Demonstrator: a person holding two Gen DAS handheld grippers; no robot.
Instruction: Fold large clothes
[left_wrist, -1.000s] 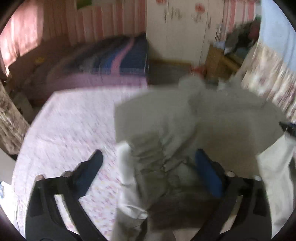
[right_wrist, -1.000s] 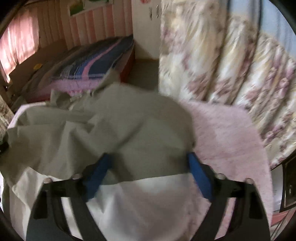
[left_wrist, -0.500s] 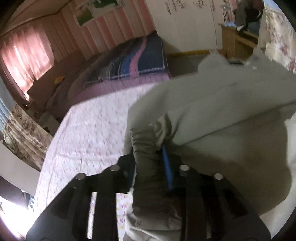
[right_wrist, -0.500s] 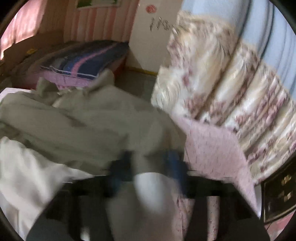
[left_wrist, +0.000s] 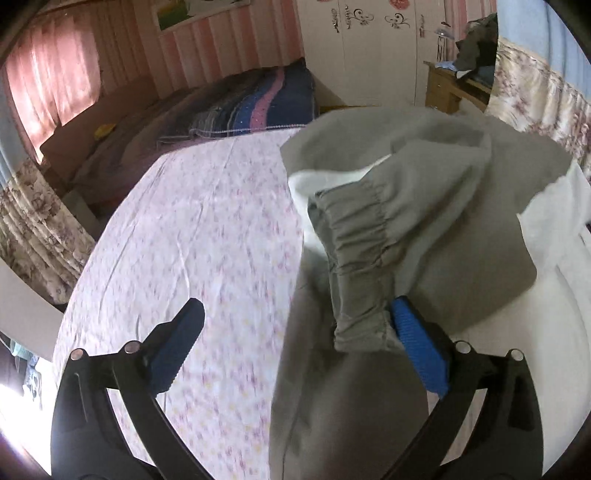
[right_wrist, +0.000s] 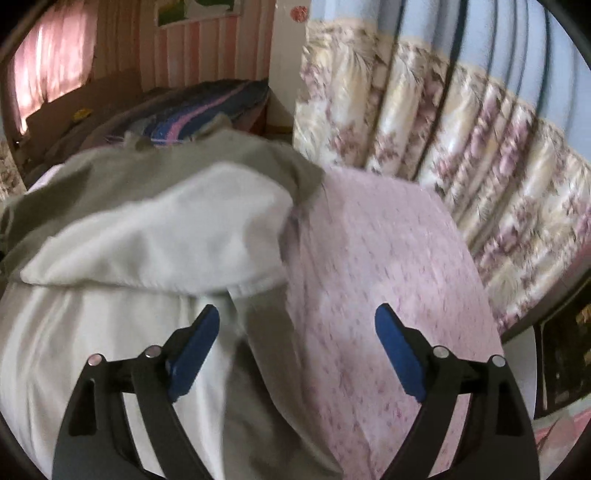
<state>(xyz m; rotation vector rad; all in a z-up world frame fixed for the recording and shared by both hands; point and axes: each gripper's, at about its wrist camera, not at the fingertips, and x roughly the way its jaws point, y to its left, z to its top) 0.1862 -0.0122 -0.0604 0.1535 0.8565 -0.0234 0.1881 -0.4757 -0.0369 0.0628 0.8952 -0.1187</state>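
Observation:
A large grey and white garment (left_wrist: 436, 221) lies folded over on a bed with a pink flowered sheet (left_wrist: 199, 236). Its grey elastic cuff (left_wrist: 354, 258) hangs against the right blue pad of my left gripper (left_wrist: 299, 343), whose jaws stand wide open. In the right wrist view the garment (right_wrist: 155, 236) shows a white fold on top and a grey part behind. My right gripper (right_wrist: 295, 343) is open over the garment's right edge, with its left pad above the white cloth and its right pad above the sheet (right_wrist: 388, 266).
A second bed with a blue and pink striped blanket (left_wrist: 255, 103) stands beyond. A flowered curtain (right_wrist: 443, 147) hangs along the right of the bed. A white wardrobe (left_wrist: 369, 48) and a wooden desk (left_wrist: 450, 88) stand at the back.
Both grippers were shut on the garment half a second ago and have opened. The garment's lifted part has dropped onto the rest, folded over.

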